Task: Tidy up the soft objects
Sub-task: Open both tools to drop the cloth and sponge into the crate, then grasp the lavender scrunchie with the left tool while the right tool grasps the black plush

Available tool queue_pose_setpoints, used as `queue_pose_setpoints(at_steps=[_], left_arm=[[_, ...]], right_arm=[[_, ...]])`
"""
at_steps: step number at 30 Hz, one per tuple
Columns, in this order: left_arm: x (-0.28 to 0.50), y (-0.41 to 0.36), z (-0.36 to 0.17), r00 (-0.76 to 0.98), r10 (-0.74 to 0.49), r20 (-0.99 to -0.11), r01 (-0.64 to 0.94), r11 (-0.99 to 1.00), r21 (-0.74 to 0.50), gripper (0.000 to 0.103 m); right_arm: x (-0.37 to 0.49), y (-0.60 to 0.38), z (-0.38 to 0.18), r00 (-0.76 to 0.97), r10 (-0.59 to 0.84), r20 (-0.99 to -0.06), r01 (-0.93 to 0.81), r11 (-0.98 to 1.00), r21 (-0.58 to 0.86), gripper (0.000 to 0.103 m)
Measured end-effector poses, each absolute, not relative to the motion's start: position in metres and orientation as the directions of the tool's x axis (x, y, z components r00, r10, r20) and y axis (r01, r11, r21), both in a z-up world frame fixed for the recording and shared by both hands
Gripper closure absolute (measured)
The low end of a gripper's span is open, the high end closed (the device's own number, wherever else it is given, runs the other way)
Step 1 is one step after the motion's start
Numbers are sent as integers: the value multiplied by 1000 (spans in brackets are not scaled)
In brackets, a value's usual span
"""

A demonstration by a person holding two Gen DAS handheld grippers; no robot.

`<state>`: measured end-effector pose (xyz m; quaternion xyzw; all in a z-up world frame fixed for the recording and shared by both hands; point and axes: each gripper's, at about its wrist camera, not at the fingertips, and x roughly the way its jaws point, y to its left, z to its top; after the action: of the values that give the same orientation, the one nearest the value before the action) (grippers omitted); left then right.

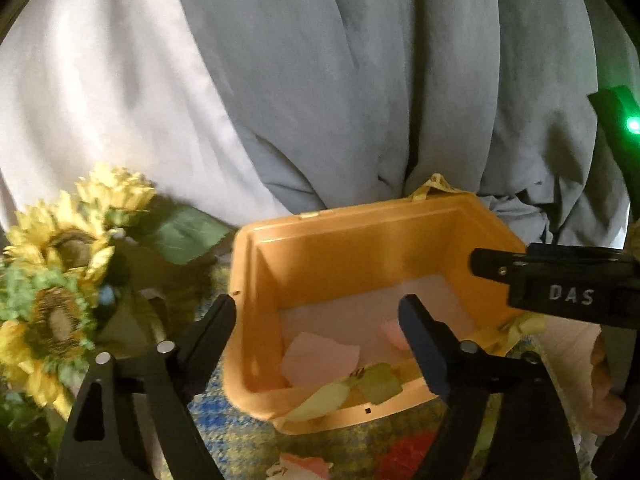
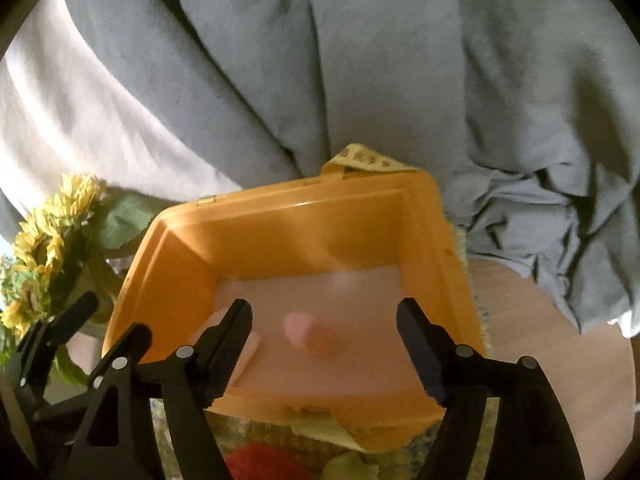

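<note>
Hovering over an orange plastic bin [image 1: 320,248], both grippers point down into it with their jaws spread wide and nothing between the pads; the left gripper [image 1: 316,320] has one finger outside the bin's left wall and the other above its floor, while the right gripper [image 2: 324,320] hangs with both fingers over the bin's interior; in the left wrist view the right gripper's finger also reaches in from the right, level with the bin's right rim.

Inside the bin, on its pale floor, lie soft pieces: a pink petal-like piece [image 1: 316,360] near the front wall, a smaller pink one [image 1: 394,334] further right, partly hidden behind the left gripper's right finger; a pale yellow-green piece [image 1: 320,402] and a green one [image 1: 378,384] drape over the bin's front rim; in the right wrist view a blurred pink piece [image 2: 298,326] sits mid-floor, directly between the spread fingers but below them, not touched.

Left of the bin stands a bunch of artificial sunflowers [image 1: 60,272] with a green leaf reaching towards the bin's left rim; behind the bin hangs grey-blue cloth [image 1: 360,80], and beside that, white cloth [image 1: 100,100]; a yellow tape or ribbon [image 2: 360,158] pokes up behind the bin's back rim; under the bin lies a patterned cloth [image 1: 240,440] with blue, yellow and red patches.
</note>
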<state>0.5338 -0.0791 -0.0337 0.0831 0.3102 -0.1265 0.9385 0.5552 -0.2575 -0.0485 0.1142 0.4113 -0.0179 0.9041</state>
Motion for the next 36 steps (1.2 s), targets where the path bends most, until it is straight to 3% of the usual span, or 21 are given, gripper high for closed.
queue_pose_setpoints(at_steps=[8, 25, 36], left_arm=[[499, -68, -10, 812, -168, -560, 251, 965, 74, 10], [418, -46, 2, 856, -133, -500, 198, 977, 81, 10], [359, -34, -9, 906, -97, -411, 164, 978, 130, 10]], right_arm=[[516, -255, -21, 714, 14, -700, 143, 976, 166, 22], [421, -235, 0, 789, -76, -609, 176, 979, 105, 19], [359, -228, -8, 836, -120, -536, 194, 977, 85, 19]])
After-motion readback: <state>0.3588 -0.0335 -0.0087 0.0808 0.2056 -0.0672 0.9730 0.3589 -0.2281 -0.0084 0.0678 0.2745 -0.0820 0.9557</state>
